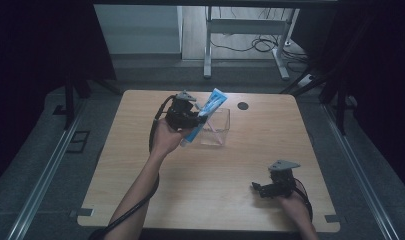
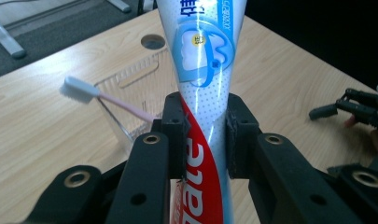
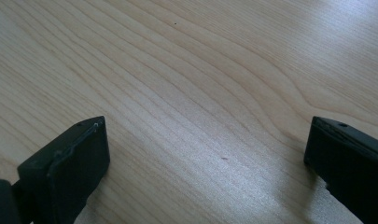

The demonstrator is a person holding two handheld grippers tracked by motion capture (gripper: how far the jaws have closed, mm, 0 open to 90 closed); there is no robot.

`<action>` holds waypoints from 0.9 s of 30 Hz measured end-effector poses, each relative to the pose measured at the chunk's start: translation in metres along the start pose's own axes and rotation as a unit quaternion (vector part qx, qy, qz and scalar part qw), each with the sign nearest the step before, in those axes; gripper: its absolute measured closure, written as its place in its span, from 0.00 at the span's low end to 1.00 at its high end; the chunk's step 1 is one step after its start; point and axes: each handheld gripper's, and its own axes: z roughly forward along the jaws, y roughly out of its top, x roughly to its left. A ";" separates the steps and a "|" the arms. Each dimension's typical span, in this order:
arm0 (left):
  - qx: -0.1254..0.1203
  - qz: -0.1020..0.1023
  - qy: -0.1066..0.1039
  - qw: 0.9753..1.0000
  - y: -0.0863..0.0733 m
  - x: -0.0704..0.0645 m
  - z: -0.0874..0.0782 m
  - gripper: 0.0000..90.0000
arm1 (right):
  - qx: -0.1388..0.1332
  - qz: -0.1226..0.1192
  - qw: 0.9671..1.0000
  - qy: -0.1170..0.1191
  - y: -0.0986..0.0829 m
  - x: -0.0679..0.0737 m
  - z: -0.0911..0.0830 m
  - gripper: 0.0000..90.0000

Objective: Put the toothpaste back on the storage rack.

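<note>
Presently my left gripper (image 2: pixel 205 126) clamps the toothpaste tube (image 2: pixel 203 70) above the clear container (image 1: pixel 215 127), at twelve o'clock of mid-table; a toothbrush (image 2: pixel 84 91) already leans inside. Releasing the tube probably remains. My right gripper (image 1: pixel 270 187), jaws apart, idles at five o'clock.

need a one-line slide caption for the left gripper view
Left claw shut on a toothpaste tube, held above a clear container with a pink toothbrush leaning in it.
</note>
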 end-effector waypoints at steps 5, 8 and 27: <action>-0.009 0.000 0.003 1.000 0.007 0.002 0.006 0.82 | 0.000 0.000 1.000 0.000 0.000 0.000 0.000 0.00; -0.015 -0.002 0.001 1.000 0.011 0.004 0.010 0.82 | -0.001 0.000 1.000 0.000 0.000 0.000 0.000 0.00; -0.055 0.004 0.010 0.998 0.031 0.013 0.041 0.82 | -0.001 0.000 1.000 0.001 0.000 0.000 0.000 0.00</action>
